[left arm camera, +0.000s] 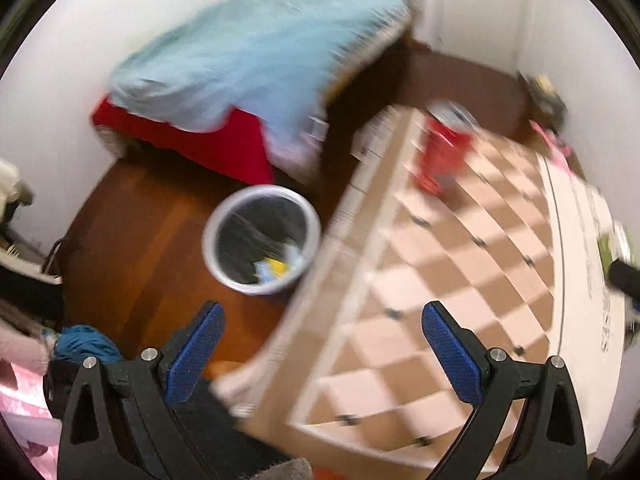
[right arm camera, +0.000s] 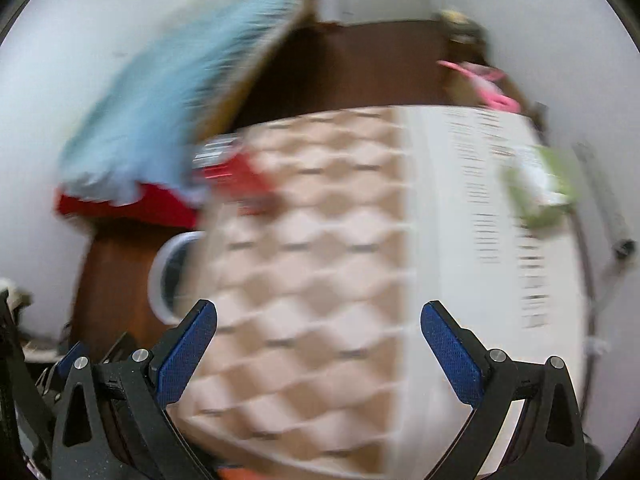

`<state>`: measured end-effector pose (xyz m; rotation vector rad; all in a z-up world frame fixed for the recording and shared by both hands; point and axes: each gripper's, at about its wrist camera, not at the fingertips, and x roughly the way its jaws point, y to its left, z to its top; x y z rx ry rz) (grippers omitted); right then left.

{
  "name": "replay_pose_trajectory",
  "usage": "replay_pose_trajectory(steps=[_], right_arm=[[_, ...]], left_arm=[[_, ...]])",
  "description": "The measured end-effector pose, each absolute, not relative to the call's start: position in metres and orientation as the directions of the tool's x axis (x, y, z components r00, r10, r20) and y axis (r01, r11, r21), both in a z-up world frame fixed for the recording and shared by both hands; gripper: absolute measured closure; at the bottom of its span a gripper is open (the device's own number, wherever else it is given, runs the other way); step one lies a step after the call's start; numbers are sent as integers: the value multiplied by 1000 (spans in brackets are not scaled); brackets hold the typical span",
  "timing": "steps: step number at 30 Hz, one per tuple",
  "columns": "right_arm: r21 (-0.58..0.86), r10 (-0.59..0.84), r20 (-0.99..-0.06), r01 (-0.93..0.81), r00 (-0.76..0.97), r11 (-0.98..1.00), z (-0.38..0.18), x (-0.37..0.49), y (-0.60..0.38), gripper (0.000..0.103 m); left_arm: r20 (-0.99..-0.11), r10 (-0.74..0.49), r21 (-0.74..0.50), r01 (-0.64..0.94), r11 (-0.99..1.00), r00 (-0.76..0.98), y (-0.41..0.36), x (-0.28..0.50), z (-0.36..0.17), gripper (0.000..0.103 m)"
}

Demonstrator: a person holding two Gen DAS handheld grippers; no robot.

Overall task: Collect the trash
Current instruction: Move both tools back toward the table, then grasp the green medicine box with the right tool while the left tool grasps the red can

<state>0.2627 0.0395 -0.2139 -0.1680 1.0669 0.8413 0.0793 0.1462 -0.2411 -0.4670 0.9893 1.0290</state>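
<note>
- The waste bin (left arm camera: 262, 240) stands on the floor just beside the counter (left arm camera: 440, 280), placed for easy drops.
- Left hand-held gripper (left arm camera: 322, 350) spread, empty.
- Red can (left arm camera: 442, 152) lies on the counter, awaiting collection.
- Right hand-held gripper (right arm camera: 318, 346) likewise spread, empty.

A bed (left arm camera: 256, 52) with a light blue blanket (left arm camera: 240, 68) over a red sheet (left arm camera: 224, 140) stands against the white wall (left arm camera: 60, 92). The floor (left arm camera: 140, 232) is dark brown wood. A checkered cloth (left arm camera: 460, 260) in beige and white covers the desk (right arm camera: 452, 200), blurred in both views.
</note>
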Motion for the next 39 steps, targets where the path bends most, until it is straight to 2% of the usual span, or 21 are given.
replay_pose_trajectory(steps=[3,8,19,23,25,26,29,33,39], right_arm=[[205,437,-859,-601,268,772,-230,329,12,0],[138,328,-889,-495,320,858,-253,423,-21,0],[49,223,-929,-500,294,864,-312,514,16,0],[62,222,-938,-501,267,863,-329,517,26,0],[31,207,-931,-501,301,865,-329,511,29,10],[27,213,-925,-506,314,862,-326,508,30,24],[148,314,-919,-531,238,835,-320,489,35,24],[198,370,-909,-585,189,786,-318,455,65,24],[209,385,-906,-604,177,769,-318,427,117,24]], left_arm=[[-877,457,128,-847,516,146,134,136,-273,2],[-880,466,215,-803,555,86,119,201,-311,2],[-896,444,248,-789,562,34,124,238,-338,2],[-900,434,240,-797,555,32,135,235,-340,2],[-900,434,227,-803,550,43,141,229,-335,2],[-899,435,218,-807,549,53,144,225,-331,2],[-877,469,190,-824,533,102,158,212,-311,2],[-859,481,112,-852,512,176,187,204,-287,2],[-840,488,61,-852,521,238,238,220,-268,3]])
